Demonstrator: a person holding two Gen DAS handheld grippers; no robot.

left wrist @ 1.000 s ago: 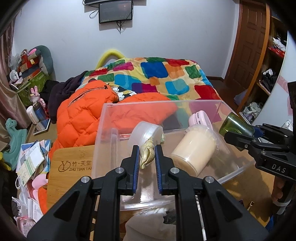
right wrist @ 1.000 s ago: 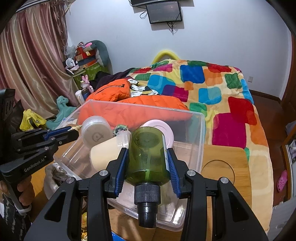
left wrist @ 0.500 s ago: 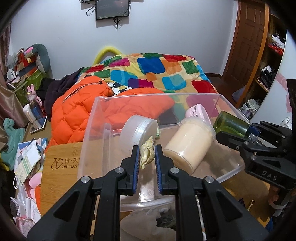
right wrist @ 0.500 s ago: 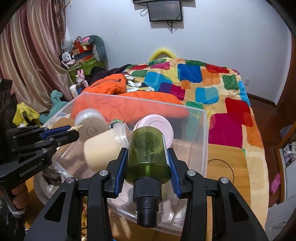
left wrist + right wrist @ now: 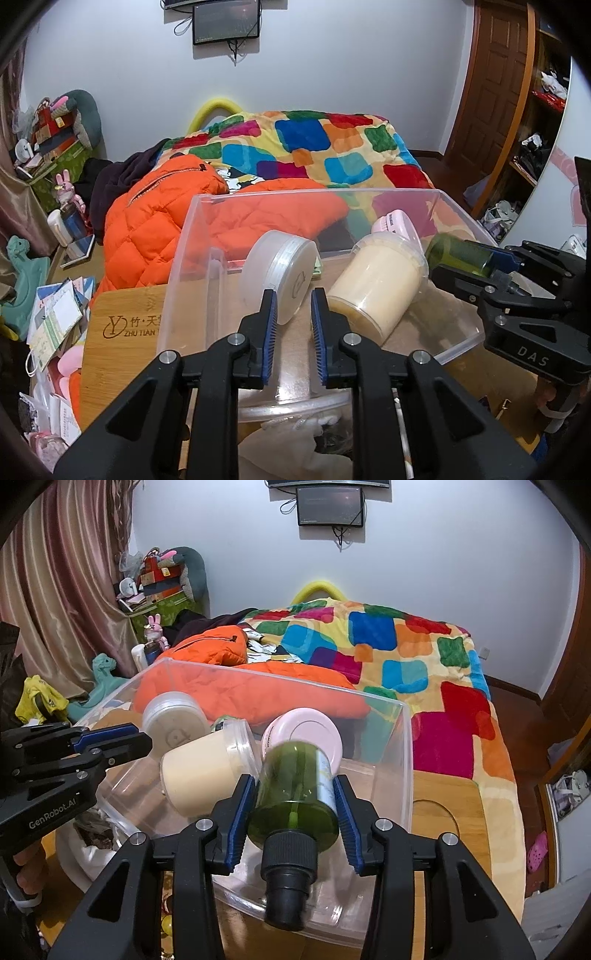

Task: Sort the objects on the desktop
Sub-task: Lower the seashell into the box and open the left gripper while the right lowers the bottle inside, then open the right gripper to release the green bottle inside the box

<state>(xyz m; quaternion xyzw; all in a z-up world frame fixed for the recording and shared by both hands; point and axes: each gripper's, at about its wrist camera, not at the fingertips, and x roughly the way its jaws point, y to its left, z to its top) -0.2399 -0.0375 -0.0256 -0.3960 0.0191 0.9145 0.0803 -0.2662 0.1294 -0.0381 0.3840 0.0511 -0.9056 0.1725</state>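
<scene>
While the left gripper [image 5: 292,320] hangs parted and empty, the right gripper [image 5: 296,811] clamps the green bottle [image 5: 295,794].

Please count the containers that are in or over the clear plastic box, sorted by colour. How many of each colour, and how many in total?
White round jar: 1
Cream tub: 1
Pink round case: 1
Green bottle, between the fingers of the right claw over the clear box: 1
Total: 4
</scene>
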